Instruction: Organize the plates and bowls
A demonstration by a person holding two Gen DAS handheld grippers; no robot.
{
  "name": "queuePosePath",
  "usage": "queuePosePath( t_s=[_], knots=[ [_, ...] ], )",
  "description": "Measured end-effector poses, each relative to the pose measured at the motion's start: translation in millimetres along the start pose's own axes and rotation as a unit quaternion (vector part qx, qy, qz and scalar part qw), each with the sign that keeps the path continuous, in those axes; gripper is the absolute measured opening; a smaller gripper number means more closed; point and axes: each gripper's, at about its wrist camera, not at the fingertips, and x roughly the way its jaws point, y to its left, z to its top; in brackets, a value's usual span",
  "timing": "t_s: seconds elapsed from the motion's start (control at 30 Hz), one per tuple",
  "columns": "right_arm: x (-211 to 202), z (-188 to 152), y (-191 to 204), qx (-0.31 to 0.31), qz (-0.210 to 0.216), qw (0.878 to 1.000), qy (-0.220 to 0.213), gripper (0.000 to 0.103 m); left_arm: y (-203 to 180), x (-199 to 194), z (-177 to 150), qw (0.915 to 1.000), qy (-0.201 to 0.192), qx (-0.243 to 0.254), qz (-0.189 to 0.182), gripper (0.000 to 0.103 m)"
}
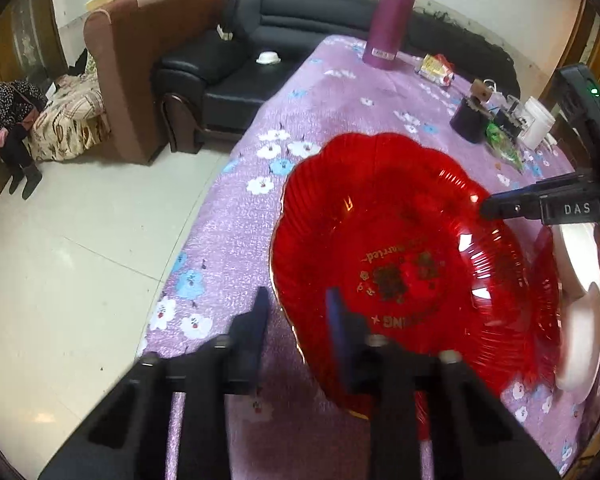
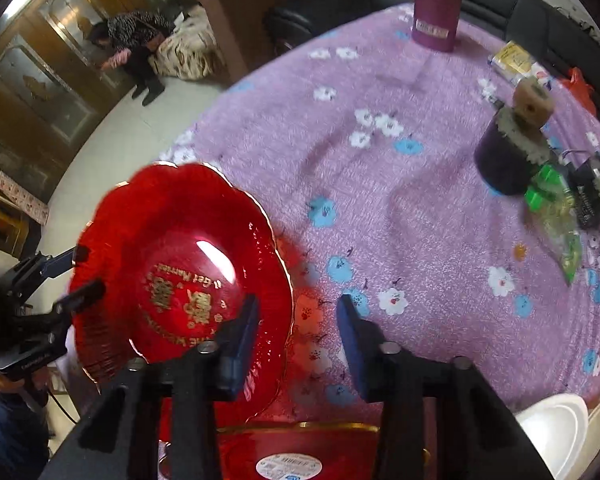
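A red translucent scalloped plate (image 1: 412, 264) with gold lettering is tilted above the purple flowered tablecloth (image 1: 340, 92). My left gripper (image 1: 298, 312) is open, its two fingers straddling the plate's near rim. In the right wrist view the same plate (image 2: 180, 272) is at the left, with the left gripper (image 2: 84, 272) at its far rim. My right gripper (image 2: 296, 324) is open, its fingers either side of the plate's right rim; it also shows in the left wrist view (image 1: 488, 208). A second red dish (image 2: 296, 448) lies below. White bowls (image 2: 560, 428) sit at lower right.
A tall purple flask (image 1: 392, 20) stands at the far table edge. A dark cup (image 2: 504, 160), green packaging (image 2: 552, 196), a white tub (image 1: 538, 122) and a snack packet (image 1: 436, 68) crowd the right side. The table's left edge drops to a tiled floor.
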Motion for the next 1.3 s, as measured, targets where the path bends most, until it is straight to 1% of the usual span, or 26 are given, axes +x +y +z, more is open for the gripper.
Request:
queuePosePath(
  t_s=[0.03,0.07,0.1,0.2,0.4,0.5,0.6,0.77,0.9,1.1,1.17,1.23,1.27,1.3],
  knots=[
    [2.3,-0.2,1.6,-0.002,0.002,1.0,0.003,0.018,-1.1,2.8,0.4,1.0,0.002,0.0,-0.003,0.018],
    [4.6,-0.7,3.2,-0.006,0.007,1.0,0.006,0.017,-2.5,4.9,0.1,1.0,0.003,0.0,-0.003,0.016],
    [5.2,-0.2,4.4,-0.007,0.011,1.0,0.006,0.015,-4.1,5.5,-0.2,1.0,-0.001,0.002,0.006,0.016],
    [1.8,-1.8,9.1,-0.013,0.002,1.0,-0.006,0.015,-4.6,4.2,0.3,0.9998,-0.009,0.001,0.016,0.016],
    [-15.3,-6.3,16.1,0.005,0.019,0.999,-0.031,0.015,5.1,-5.7,4.5,0.9992,-0.019,-0.01,0.033,0.016],
    [-18.4,-5.0,27.5,0.005,0.019,0.999,-0.039,0.015,15.1,-16.6,4.2,0.9985,-0.03,-0.017,0.043,0.016],
    [-21.9,-5.3,41.7,0.004,0.032,0.998,-0.047,0.015,26.7,-27.8,-1.4,0.998,-0.034,-0.024,0.048,0.016],
    [-19.3,-17.3,67.7,-0.008,0.049,0.998,-0.041,0.016,38.6,-43.7,-23.1,0.9977,-0.031,-0.022,0.056,0.016],
    [-15.0,-33.2,80.9,-0.021,0.06,0.998,-0.03,0.016,39.3,-57.2,-52.0,0.9979,-0.03,-0.021,0.053,0.016],
    [-10.6,-81.5,94.0,-0.038,0.069,0.997,-0.001,0.016,32.4,-70.8,-96.0,0.9989,-0.024,-0.021,0.035,0.016],
    [-7.2,-97.6,95.9,-0.043,0.069,0.997,0.008,0.016,31.2,-73.1,-104.8,0.999,-0.022,-0.024,0.032,0.016],
    [-2.6,-105.8,94.8,-0.042,0.071,0.997,0.012,0.017,29.6,-73.4,-108.7,0.999,-0.021,-0.024,0.032,0.017],
    [-0.2,-110.2,95.4,-0.043,0.072,0.996,0.015,0.018,28.3,-73.6,-109.3,0.9987,-0.021,-0.026,0.037,0.02],
    [1.3,-110.5,95.3,-0.045,0.07,0.996,0.015,0.018,28.2,-75.9,-110.3,0.9985,-0.023,-0.028,0.041,0.031]
  ],
)
